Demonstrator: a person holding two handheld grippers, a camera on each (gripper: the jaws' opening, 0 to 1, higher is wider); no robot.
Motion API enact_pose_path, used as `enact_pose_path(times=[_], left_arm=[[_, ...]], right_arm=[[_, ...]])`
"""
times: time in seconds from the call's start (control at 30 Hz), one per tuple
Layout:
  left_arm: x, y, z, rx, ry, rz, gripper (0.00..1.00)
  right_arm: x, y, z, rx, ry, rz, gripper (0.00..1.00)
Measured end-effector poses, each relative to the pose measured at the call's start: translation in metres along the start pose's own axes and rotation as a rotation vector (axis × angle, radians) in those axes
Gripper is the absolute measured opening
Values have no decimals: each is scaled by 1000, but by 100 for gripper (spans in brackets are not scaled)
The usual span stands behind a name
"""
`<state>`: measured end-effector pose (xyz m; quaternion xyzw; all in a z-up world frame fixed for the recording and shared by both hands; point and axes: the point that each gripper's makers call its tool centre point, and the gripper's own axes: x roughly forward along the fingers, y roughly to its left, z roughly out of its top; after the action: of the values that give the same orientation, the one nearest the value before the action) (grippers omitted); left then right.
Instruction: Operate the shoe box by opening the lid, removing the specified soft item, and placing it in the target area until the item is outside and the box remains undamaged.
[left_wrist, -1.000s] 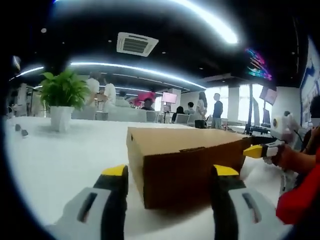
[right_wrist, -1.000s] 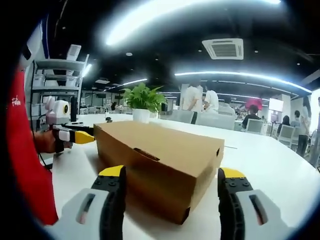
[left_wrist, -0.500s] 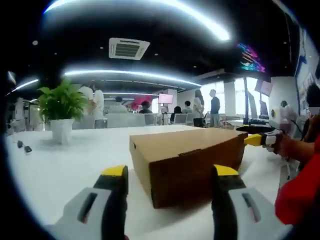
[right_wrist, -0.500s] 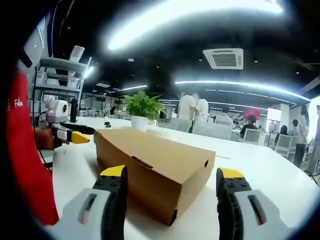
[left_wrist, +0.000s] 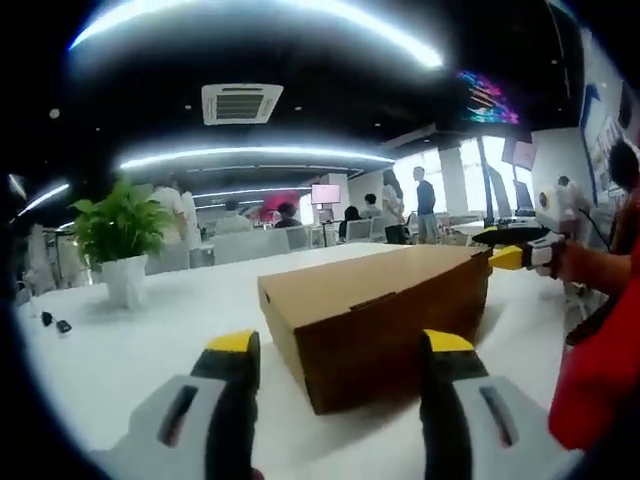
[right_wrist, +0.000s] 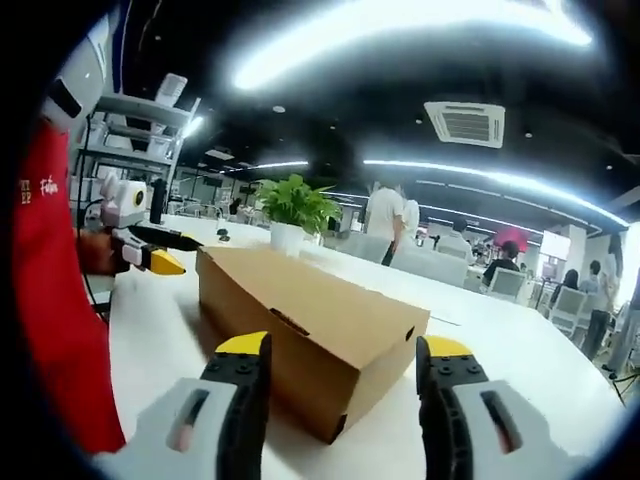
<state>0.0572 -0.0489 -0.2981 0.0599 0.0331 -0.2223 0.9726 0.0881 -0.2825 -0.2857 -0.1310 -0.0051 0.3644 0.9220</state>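
Tongs (right_wrist: 342, 365) nearer shoe box (right_wrist: 300, 320), contents hidden

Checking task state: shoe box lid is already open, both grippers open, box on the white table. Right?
Not quite: the shoe box lid is closed, flat on top, as the right gripper view shows. The left gripper and right gripper are open, and the box sits on the white table.

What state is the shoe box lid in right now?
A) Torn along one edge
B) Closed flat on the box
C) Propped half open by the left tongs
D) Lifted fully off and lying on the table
B: the shoe box sits on the white table with its lid flat and intact, and both tongs, left tongs and right tongs, are open and clear of it.
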Motion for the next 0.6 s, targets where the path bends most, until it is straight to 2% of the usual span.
enact_pose_path(times=[0.13,0.2,0.23,0.27,0.3,0.37,0.4,0.43,0.53,0.6], left_arm=[[-1,0,2,24,-5,8,65],[-1,2,4,145,-32,21,65],[-2,2,3,194,-24,31,65],[-2,2,2,239,-34,38,65],[-2,1,1,250,-37,29,65],[-3,1,-1,294,-30,32,63],[-3,2,1,321,-53,38,61],[-4,2,1,305,-58,36,58],[-5,2,9,254,-91,13,59],[-4,3,8,269,-82,21,59]], right_arm=[[1,0,-1,-5,5,0,66],[0,0,-1,-51,0,-18,68],[0,-1,0,-85,-10,-27,69],[-1,0,4,-143,-35,-36,69],[-1,2,4,-169,-41,-31,69],[-1,6,0,-190,-7,-21,69],[-1,7,1,-203,-10,-23,68],[-1,8,1,-216,-12,-20,66],[-2,9,7,-224,-30,-19,66],[-2,8,8,-226,-27,-17,66]])
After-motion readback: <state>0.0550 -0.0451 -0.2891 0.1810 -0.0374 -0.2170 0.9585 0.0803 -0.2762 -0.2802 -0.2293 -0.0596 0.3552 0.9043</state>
